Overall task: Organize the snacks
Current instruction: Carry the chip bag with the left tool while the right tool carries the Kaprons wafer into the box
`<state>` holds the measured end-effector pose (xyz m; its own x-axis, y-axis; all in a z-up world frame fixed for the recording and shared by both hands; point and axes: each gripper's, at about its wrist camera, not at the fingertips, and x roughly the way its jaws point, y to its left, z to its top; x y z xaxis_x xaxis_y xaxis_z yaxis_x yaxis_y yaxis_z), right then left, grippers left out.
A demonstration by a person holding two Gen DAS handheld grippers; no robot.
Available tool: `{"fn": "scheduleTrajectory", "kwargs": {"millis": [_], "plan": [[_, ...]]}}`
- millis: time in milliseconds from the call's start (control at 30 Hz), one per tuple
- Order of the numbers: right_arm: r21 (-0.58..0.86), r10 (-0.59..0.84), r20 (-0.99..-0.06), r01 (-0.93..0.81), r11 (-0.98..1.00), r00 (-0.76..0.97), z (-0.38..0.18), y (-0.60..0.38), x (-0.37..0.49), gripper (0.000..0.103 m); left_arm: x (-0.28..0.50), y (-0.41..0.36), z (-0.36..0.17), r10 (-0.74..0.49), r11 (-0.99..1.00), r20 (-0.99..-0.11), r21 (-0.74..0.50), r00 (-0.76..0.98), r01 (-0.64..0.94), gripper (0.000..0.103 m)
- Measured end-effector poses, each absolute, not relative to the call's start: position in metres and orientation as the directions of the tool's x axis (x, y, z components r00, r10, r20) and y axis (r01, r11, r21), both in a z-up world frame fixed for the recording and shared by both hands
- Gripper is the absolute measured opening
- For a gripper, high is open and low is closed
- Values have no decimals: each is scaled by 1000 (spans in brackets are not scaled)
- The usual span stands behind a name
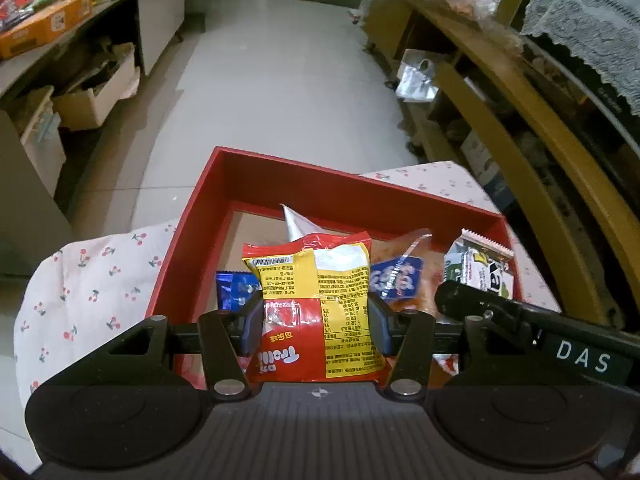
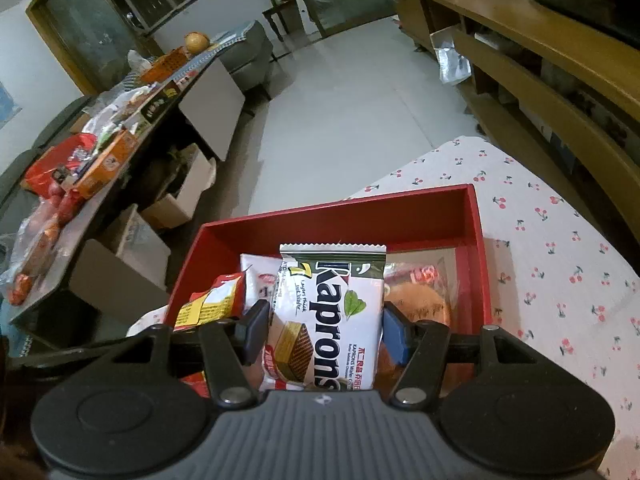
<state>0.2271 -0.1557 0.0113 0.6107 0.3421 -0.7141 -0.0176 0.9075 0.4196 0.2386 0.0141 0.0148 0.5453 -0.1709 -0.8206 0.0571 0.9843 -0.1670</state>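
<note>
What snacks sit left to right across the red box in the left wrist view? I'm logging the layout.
Blue packet → red-and-yellow Trolli bag held in the left gripper → clear bag with blue label → Kaprons wafer pack.

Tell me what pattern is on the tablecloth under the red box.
Small red cherries on white tablecloth, clearest in the right wrist view.

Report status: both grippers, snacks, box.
Left gripper shut on red-yellow packet. Right gripper shut on wafer pack. Both over red box. Nothing blocking.
</note>
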Motion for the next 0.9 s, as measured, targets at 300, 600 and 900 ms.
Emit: {"fn": "scheduleTrajectory", "kwargs": {"millis": [300, 600, 900], "plan": [[339, 284, -729, -32, 940, 623, -4, -147, 243, 65, 247, 18, -4, -133, 989, -846, -144, 516, 18, 61], [309, 268, -727, -47, 950, 632, -3, -143, 246, 66, 241, 10, 1, -101, 995, -840, -93, 533, 42, 74], [274, 247, -718, -62, 960, 651, 4, -140, 243, 67, 238, 5, 4, -109, 994, -832, -94, 544, 55, 79]]}}
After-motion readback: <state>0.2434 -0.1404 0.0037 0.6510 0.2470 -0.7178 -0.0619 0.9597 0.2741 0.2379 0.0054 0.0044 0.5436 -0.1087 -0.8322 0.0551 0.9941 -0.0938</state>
